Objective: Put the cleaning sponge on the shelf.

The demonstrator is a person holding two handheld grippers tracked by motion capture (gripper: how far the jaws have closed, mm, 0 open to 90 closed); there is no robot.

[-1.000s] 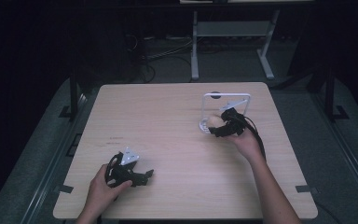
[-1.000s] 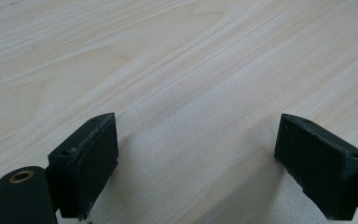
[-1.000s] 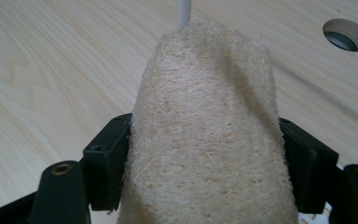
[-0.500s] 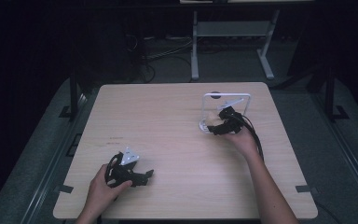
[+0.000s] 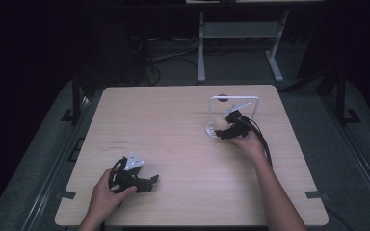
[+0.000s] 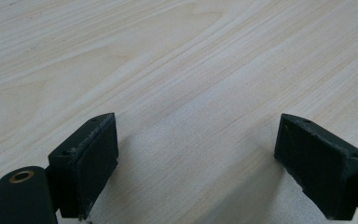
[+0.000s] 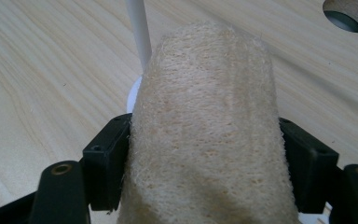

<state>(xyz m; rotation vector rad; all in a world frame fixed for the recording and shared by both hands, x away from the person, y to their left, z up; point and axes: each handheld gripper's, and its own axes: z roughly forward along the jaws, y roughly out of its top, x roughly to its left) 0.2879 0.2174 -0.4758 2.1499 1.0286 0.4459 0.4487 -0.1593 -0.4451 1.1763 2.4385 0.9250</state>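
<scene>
1. Right gripper (image 7: 205, 158) clamps a loofah sponge (image 7: 207, 130) between both pads, at the foot of a white wire stand (image 5: 234, 99) on the table's far right.
2. Left gripper (image 6: 196, 163) rests with its jaws apart and nothing between them, on the wooden table (image 5: 173, 125), near the front edge.
3. Keeping the squeeze gentle and the sponge centred should help it pass the stand's post (image 7: 139, 32) without tipping the frame.
</scene>
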